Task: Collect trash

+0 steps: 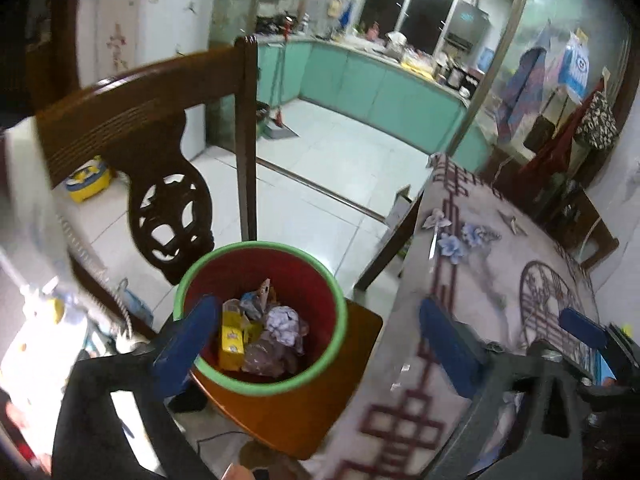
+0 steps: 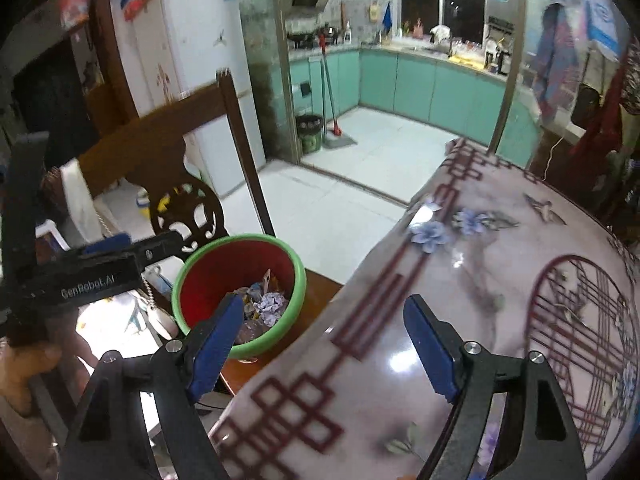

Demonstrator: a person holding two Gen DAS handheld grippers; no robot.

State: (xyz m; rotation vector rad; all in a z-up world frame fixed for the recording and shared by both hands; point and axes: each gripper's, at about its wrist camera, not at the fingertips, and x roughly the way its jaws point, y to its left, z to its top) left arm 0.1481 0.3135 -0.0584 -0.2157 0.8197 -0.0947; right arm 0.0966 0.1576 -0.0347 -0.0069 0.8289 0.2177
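Observation:
A red bin with a green rim (image 1: 338, 312) stands on a brown wooden chair seat (image 1: 304, 412) beside the table. Inside it lie a yellow carton (image 1: 232, 340), crumpled paper (image 1: 284, 320) and wrappers. My left gripper (image 1: 316, 344) is open and empty, its left finger over the bin's near rim, its right finger over the table edge. The bin also shows in the right wrist view (image 2: 294, 276). My right gripper (image 2: 324, 344) is open and empty above the table edge, right of the bin. The other gripper's body (image 2: 96, 272) reaches in from the left.
A patterned, glossy table top (image 2: 480, 320) fills the right side. A carved wooden chair back (image 1: 160, 160) stands behind the bin. Beyond are a white tiled floor (image 2: 340, 200), a fridge (image 2: 200, 60), green kitchen cabinets (image 2: 420, 80), a small dark bin (image 2: 309, 130) and a mop.

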